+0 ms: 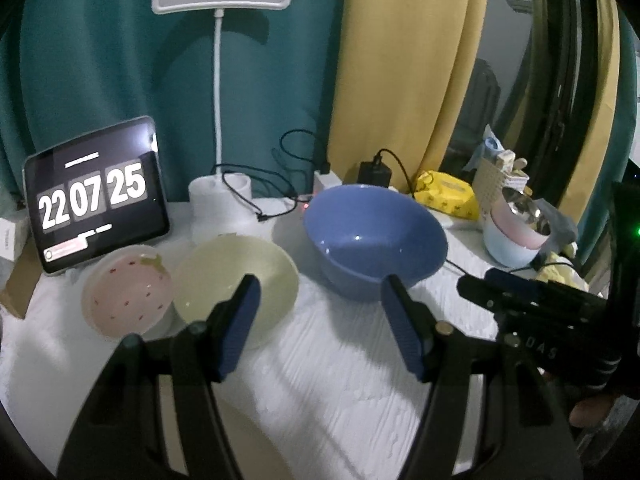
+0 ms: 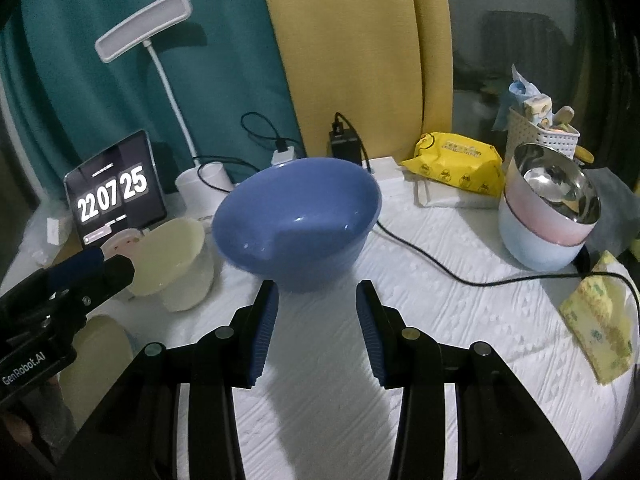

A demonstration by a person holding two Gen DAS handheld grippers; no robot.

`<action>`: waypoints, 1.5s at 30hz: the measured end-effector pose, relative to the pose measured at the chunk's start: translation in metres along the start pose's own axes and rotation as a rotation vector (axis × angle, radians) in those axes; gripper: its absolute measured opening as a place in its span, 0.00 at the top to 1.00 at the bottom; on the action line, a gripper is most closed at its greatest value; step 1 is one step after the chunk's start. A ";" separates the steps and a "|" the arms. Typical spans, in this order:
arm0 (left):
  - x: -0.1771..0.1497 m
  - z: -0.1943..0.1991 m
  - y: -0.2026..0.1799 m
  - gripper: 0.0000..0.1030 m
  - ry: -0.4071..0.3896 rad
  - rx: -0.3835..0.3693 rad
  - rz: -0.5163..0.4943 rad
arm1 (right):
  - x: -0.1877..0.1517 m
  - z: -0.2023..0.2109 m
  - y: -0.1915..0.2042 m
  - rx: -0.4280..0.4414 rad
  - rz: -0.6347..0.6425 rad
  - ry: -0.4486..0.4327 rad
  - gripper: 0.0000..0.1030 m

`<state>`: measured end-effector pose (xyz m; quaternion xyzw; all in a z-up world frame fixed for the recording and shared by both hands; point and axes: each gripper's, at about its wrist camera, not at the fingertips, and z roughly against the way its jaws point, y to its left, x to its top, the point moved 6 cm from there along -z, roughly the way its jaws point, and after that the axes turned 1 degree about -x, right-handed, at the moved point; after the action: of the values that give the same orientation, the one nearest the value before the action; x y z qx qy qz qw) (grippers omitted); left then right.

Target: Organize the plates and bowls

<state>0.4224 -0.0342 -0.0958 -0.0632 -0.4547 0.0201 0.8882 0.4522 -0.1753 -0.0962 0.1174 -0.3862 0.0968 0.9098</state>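
Round glossy blue bowl [image 2: 296, 220] on ribbed, perhaps quilted, cloth [image 2: 460, 340].

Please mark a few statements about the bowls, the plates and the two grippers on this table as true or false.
1. The blue bowl is empty. True.
2. The left gripper is shut on the cream plate. False: it is open, with nothing between its fingers.
3. The strawberry plate lies beside the cream plate. True.
4. The steel bowl sits inside the blue bowl. False: it is nested in the pink bowl, which sits in a pale blue bowl.
5. The right gripper holds the blue bowl. False: it is open and holds nothing; the bowl stands beyond it.
6. The tablet shows a clock. True.
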 end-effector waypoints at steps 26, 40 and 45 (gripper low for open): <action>-0.005 -0.076 -0.013 0.37 0.058 0.019 -0.028 | -0.004 -0.081 -0.035 -0.031 -0.085 0.082 0.47; -0.015 -0.093 -0.027 0.59 0.080 0.040 -0.103 | -0.015 -0.090 -0.048 -0.012 -0.125 0.104 0.81; -0.017 -0.093 -0.034 0.67 0.085 0.029 -0.122 | -0.015 -0.084 -0.045 -0.005 -0.115 0.092 0.85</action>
<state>0.4873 -0.0781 -0.1594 -0.0234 -0.4193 -0.0299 0.9071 0.5117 -0.1954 -0.1701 0.1327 -0.3367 0.0487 0.9309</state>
